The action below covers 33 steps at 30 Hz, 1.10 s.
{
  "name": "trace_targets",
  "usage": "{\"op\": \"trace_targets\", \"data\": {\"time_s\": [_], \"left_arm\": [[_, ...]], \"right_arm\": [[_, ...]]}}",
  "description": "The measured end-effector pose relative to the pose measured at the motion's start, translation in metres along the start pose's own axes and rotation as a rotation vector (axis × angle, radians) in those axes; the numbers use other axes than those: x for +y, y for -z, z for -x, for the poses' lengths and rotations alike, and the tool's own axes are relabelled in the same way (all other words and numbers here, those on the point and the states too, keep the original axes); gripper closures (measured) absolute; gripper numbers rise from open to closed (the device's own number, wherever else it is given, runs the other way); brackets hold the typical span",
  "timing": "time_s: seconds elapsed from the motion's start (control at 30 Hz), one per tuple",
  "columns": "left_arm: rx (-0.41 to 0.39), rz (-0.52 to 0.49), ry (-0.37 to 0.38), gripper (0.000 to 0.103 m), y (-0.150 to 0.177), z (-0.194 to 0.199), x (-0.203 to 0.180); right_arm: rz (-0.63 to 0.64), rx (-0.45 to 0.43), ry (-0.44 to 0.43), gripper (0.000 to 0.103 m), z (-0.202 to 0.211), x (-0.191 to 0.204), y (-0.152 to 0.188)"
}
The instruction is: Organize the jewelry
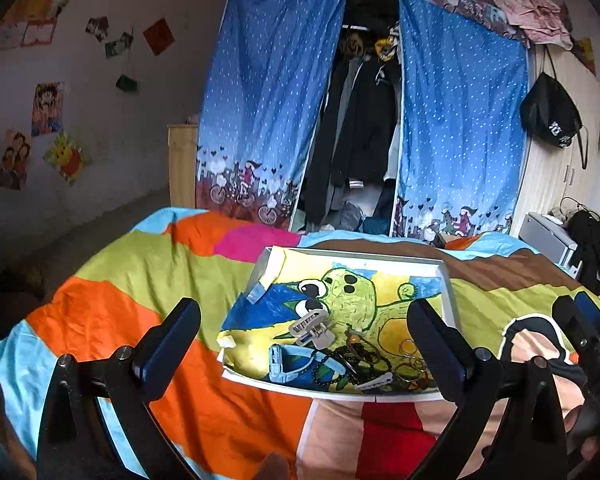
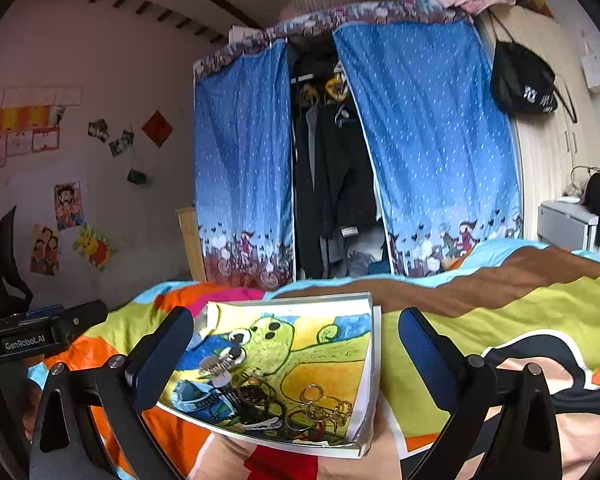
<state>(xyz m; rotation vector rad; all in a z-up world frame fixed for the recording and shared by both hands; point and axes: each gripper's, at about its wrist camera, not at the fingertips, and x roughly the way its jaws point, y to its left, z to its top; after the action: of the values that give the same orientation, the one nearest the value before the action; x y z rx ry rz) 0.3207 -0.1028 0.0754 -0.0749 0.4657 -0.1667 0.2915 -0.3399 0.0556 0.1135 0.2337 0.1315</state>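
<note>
A shallow white tray (image 1: 447, 280) is seen lying on the bedspread (image 1: 148, 264), lined with a cartoon drawing. Jewelry (image 1: 364, 360) is heaped at its near edge, beside a beige hair claw (image 1: 312, 328) and a blue strap (image 1: 288, 364). The left gripper (image 1: 304, 344) is spread wide above the tray, nothing held. The right gripper (image 2: 296, 356) (also above the tray) is likewise spread and empty.

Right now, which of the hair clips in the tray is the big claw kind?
The beige claw clip, with toothed jaws, standing farther up the tray than the rest. The other, a flat white clip, lies low by the near rim among the beads.
</note>
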Motion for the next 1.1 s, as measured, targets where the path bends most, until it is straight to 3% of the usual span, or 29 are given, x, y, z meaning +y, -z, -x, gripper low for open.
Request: {"op": "trace_targets", "data": {"time_s": [0.53, 1.1], "left_arm": [[-0.079, 0.0, 0.02, 0.002, 0.032, 0.112, 0.004], [-0.068, -0.014, 0.007, 0.002, 0.115, 0.218, 0.022]], "right_arm": [[0.04, -0.107, -0.014, 0.0, 0.107, 0.039, 0.013], [0.054, -0.034, 0.012, 0.0, 0.209, 0.086, 0.07]]}}
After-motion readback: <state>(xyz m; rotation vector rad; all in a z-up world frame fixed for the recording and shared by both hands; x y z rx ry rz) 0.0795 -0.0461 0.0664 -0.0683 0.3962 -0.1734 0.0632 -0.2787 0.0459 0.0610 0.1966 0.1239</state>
